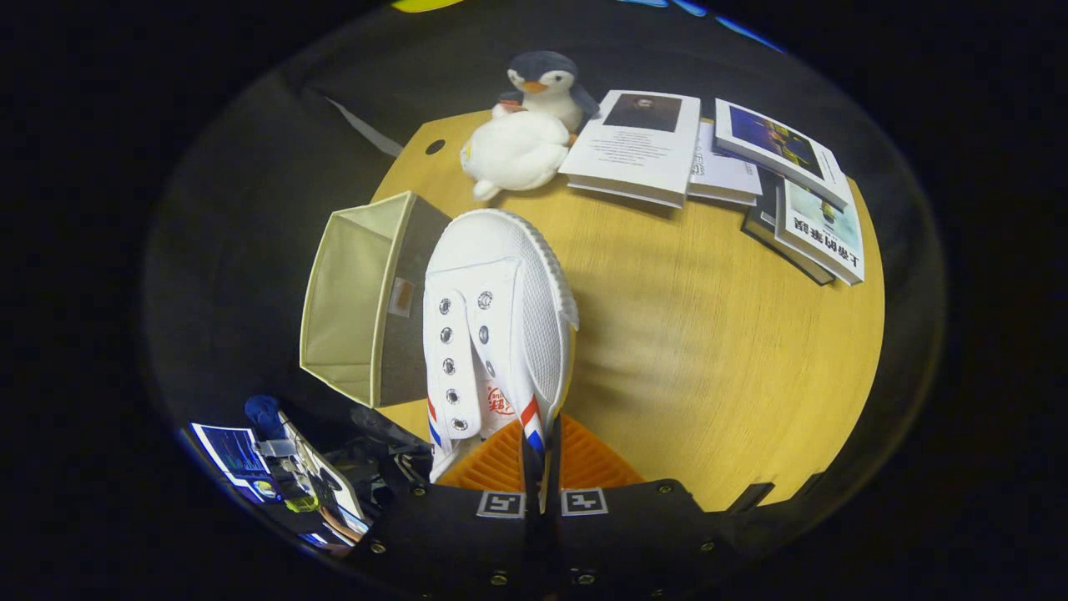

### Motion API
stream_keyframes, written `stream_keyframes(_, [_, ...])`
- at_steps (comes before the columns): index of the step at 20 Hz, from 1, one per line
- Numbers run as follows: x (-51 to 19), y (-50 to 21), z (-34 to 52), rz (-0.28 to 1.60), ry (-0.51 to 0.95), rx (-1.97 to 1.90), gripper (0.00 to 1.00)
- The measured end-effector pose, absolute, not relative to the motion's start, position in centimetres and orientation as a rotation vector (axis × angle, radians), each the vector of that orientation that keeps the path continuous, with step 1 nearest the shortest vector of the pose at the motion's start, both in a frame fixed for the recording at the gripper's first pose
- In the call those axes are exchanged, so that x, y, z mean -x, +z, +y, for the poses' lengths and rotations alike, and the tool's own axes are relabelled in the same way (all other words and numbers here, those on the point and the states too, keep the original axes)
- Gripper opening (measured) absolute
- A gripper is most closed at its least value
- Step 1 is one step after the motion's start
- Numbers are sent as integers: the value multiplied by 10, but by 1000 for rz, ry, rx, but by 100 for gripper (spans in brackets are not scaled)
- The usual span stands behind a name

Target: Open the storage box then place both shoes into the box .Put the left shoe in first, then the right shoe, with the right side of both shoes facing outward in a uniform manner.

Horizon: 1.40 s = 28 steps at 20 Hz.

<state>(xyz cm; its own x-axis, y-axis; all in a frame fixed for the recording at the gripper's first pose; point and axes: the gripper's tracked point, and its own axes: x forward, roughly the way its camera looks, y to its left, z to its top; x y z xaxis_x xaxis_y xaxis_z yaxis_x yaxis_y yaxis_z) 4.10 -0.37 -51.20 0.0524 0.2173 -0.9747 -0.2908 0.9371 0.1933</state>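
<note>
Above the table [709, 351], the claw [541, 463] is clenched on a white shoe [492, 317] beside the storage box [359, 292]

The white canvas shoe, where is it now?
White canvas shoe hangs clamped in the claw, above the wooden table, beside the open beige fabric box.

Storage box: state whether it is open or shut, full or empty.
Open and apparently empty: the storage box shows bare inner walls. The white shoe, gripped by the gripper, is outside, beside it.
</note>
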Motion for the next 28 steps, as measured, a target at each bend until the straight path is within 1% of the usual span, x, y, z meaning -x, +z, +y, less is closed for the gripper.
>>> stream_keyframes(7, [-42,-499,68,1465,495,97,2])
stream_keyframes(13, [-58,-487,128,1434,576,106,2])
stream_keyframes(17, [-68,-490,159,1425,600,120,2])
stream_keyframes(24, [-77,-525,192,1466,546,126,2])
stream_keyframes(25, [-76,-530,196,1464,554,123,3])
stream_keyframes(26, [-76,-530,201,1461,569,110,12])
stream_keyframes(27, [-74,-527,205,1461,587,82,19])
stream_keyframes(28, [-79,-521,207,1448,590,74,37])
